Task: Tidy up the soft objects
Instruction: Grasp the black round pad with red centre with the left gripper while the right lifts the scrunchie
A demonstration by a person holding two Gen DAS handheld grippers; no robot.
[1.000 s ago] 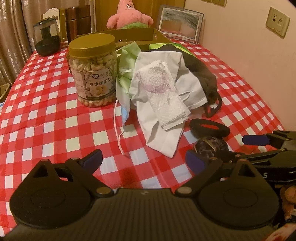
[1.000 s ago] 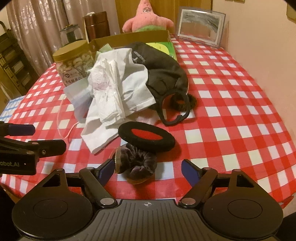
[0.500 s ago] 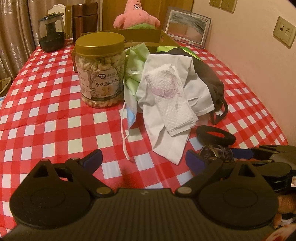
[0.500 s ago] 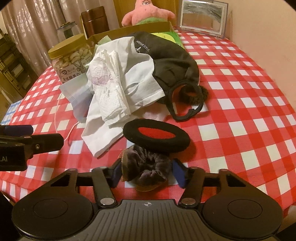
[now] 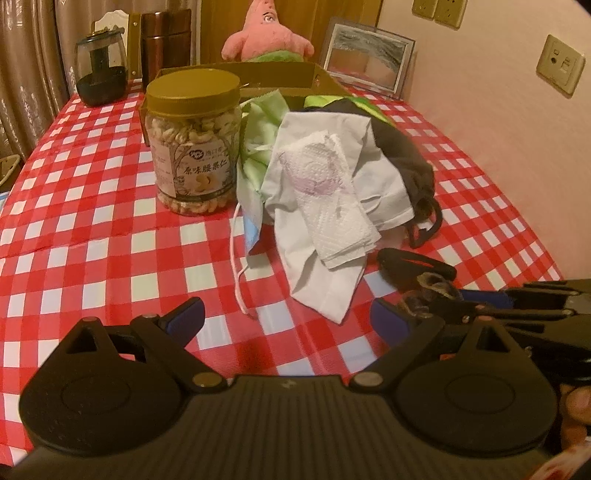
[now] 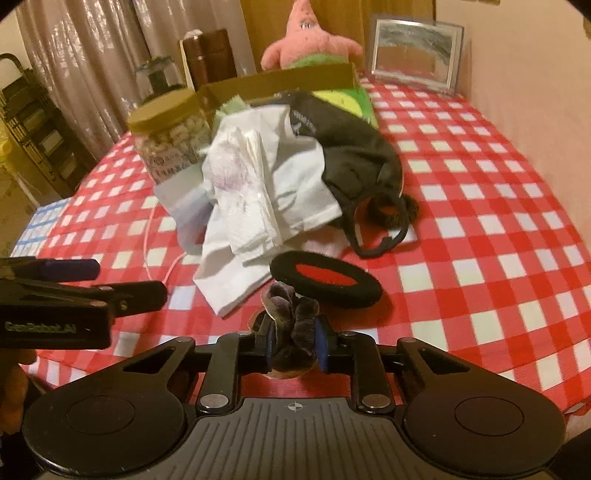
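right tool (image 6: 295, 341) has now clamped the velvet scrunchie (image 6: 291, 314).

left cam: low over my fingers (image 5: 192, 314), near table (image 5: 92, 206) edge, facing far end | right cam: low, just right, same heading, slightly leftward | shared: cloth pile (image 5: 332, 192) (image 6: 258, 192), nut jar (image 5: 192, 144) (image 6: 170, 136), pink plush (image 5: 267, 35) (image 6: 310, 46)

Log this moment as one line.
right tool: shut on velvet scrunchie | left tool: open, idle | black ring: on tablecloth
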